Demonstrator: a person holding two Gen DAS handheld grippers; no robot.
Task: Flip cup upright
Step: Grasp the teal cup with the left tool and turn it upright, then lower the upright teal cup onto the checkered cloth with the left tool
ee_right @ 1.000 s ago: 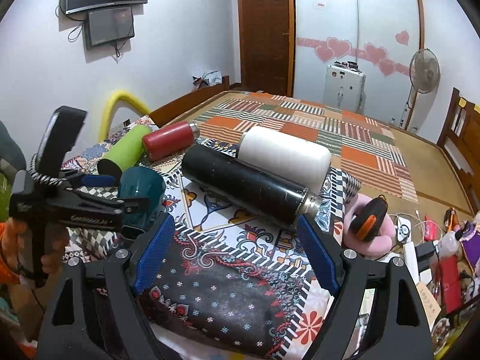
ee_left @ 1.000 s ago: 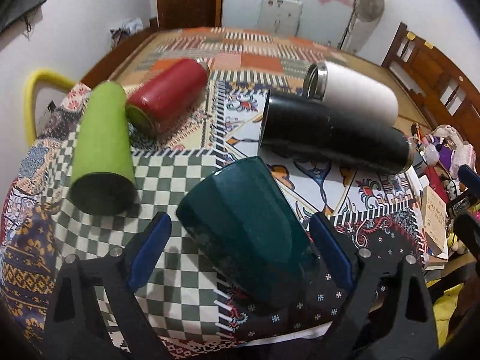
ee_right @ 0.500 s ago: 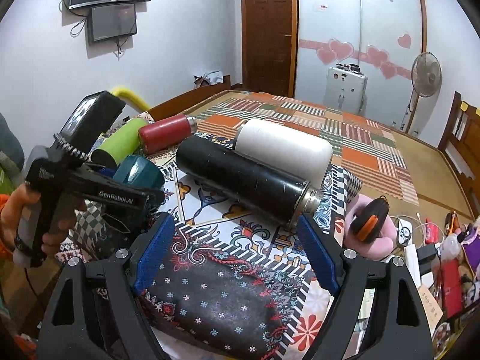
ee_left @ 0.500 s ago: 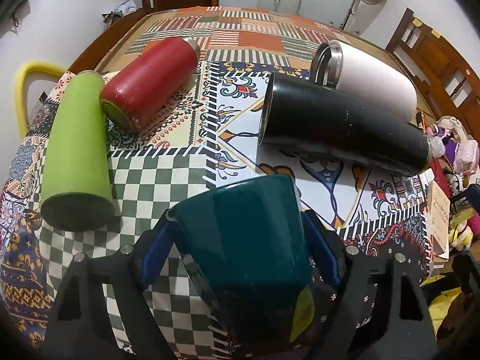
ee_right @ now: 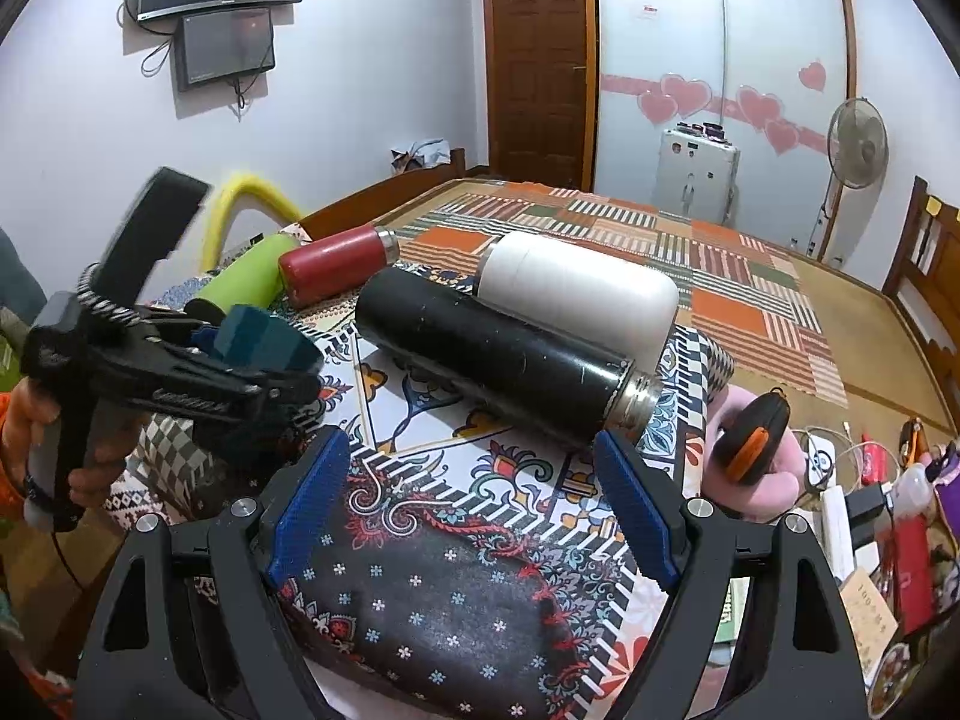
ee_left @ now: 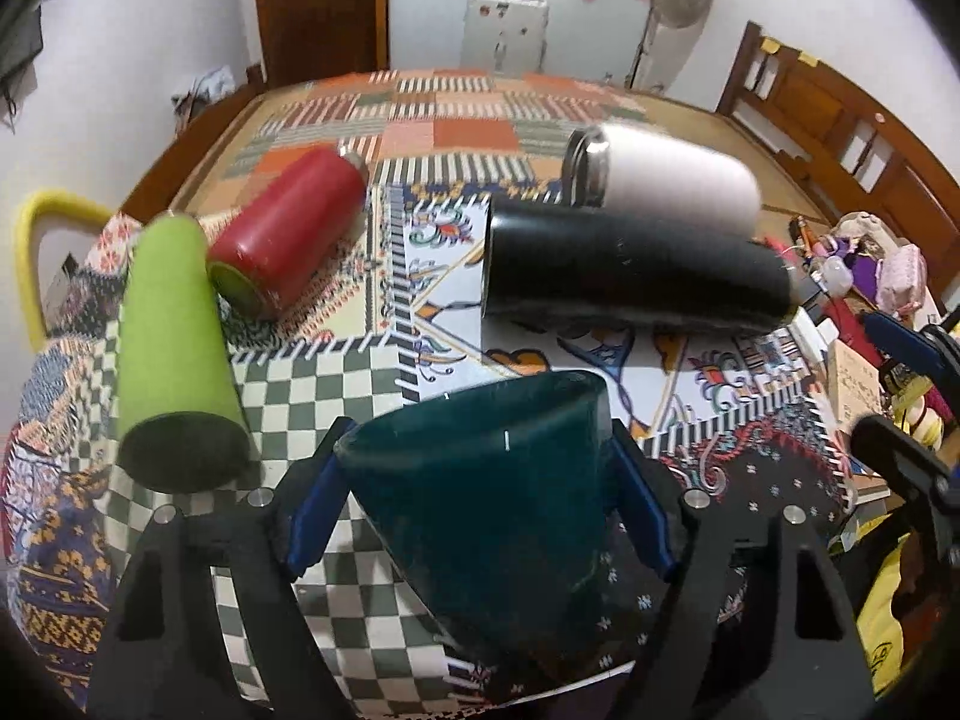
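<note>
Dark teal cup (ee_left: pixel 480 504) clamped between left gripper (ee_left: pixel 477 504) pads, lifted off patchwork cloth (ee_left: pixel 336 372), base tipped toward 12 o'clock. Mid-flip, by the look. Right gripper (ee_right: pixel 474 504) wide open, empty. Black flask (ee_left: pixel 636 276) at 1 o'clock. Next: finish rotation, set down base-first, clear of green tumbler (ee_left: pixel 171 348) at 10.

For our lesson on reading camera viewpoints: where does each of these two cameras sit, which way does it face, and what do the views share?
Left wrist: on the left gripper, looking over its fingers clamped on the teal cup toward the bottles.
Right wrist: on the open right gripper, facing across the patterned cloth; the person's left hand shows.
Shared: teal cup, black flask, white flask, red bottle, green bottle.
</note>
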